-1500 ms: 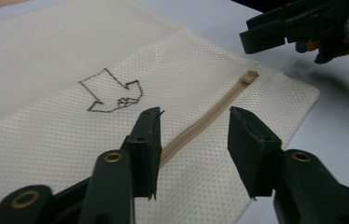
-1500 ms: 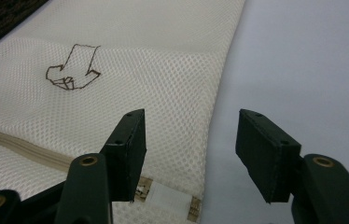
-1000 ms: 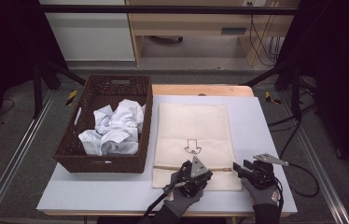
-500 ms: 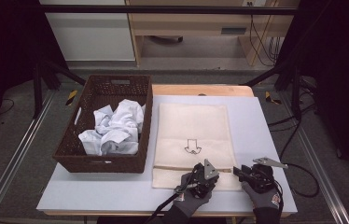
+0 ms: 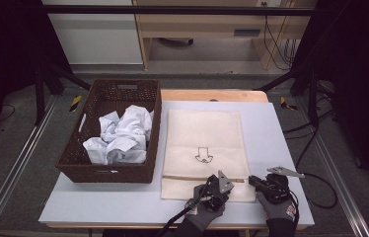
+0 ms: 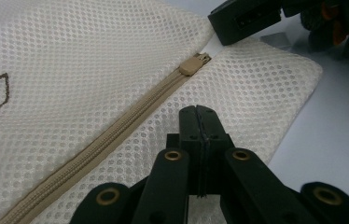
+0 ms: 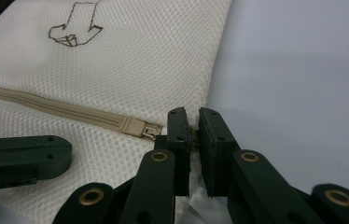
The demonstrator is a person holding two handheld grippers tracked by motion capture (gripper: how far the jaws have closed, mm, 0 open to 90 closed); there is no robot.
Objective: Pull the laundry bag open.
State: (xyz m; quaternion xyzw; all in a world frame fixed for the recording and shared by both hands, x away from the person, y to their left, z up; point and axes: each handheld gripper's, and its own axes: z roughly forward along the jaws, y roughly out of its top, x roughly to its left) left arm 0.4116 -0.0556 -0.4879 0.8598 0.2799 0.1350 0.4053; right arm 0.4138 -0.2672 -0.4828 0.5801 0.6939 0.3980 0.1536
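Cream mesh zip bag (image 5: 204, 148) flat on the white counter (image 5: 281, 148).
Left gripper (image 6: 196, 122) jaws pressed together on the mesh; right gripper (image 7: 191, 128) jaws, just closing, pinch the bag's 3 o'clock edge by the zip pull (image 7: 150, 132).

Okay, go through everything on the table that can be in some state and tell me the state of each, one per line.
Mesh laundry bag: flat on the table, zipped.
Zipper pull: at the zipper's end, by the bag's edge.
Wicker basket: upright, holding crumpled white clothes.
Left hand-held gripper: shut, tips on the mesh beside the zipper.
Right hand-held gripper: just closing, pinching the bag's edge near the pull.
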